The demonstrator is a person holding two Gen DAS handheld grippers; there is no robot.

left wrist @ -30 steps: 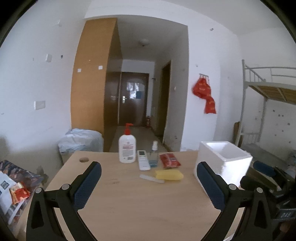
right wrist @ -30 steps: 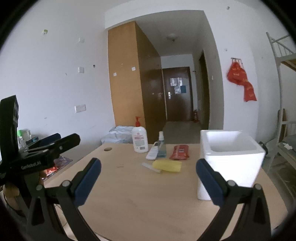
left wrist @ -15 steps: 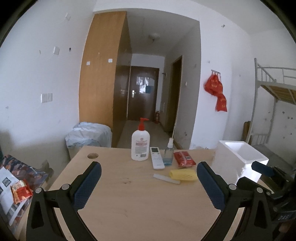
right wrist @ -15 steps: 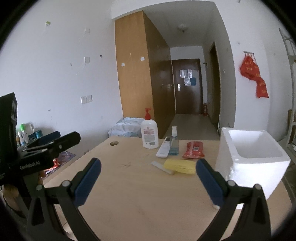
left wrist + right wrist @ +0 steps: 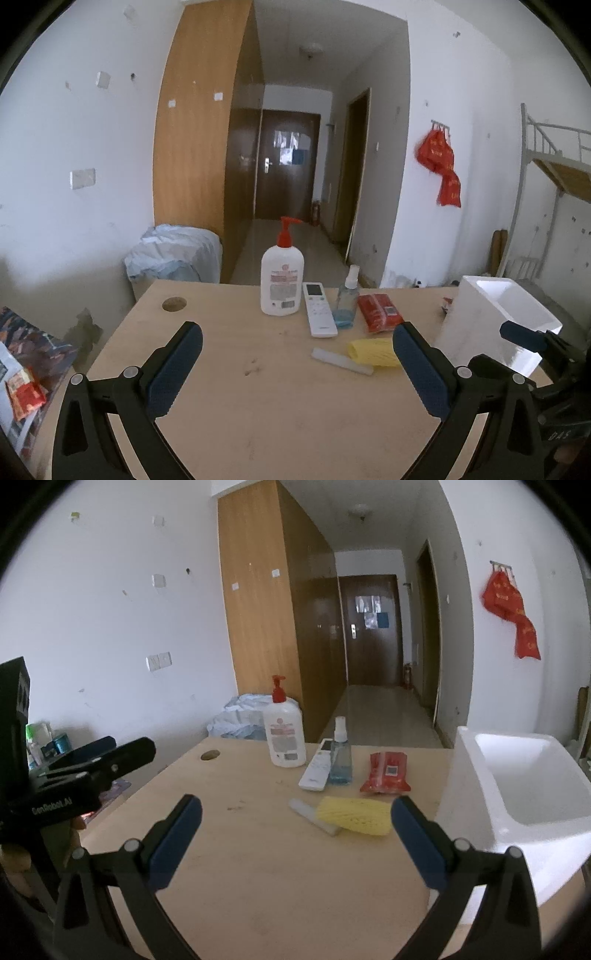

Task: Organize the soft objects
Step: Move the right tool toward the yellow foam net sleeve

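A yellow soft roll (image 5: 354, 815) lies on the wooden table (image 5: 258, 867), also in the left wrist view (image 5: 371, 352). A red soft packet (image 5: 386, 771) lies behind it; it shows in the left wrist view (image 5: 378, 312) too. A white foam box (image 5: 517, 797) stands open at the table's right; it appears in the left wrist view (image 5: 495, 321). My left gripper (image 5: 295, 363) is open and empty above the table's near part. My right gripper (image 5: 295, 840) is open and empty, with its right finger close to the yellow roll and the box.
A white pump bottle (image 5: 284, 738), a white remote (image 5: 316, 764), a small blue spray bottle (image 5: 340, 757) and a white stick (image 5: 312, 818) are on the table. A covered bundle (image 5: 173, 254) stands behind the far edge. A bunk bed (image 5: 554, 177) is at the right.
Both grippers have moved forward and to the left over the table, and the objects now look closer. Both stay open and empty.
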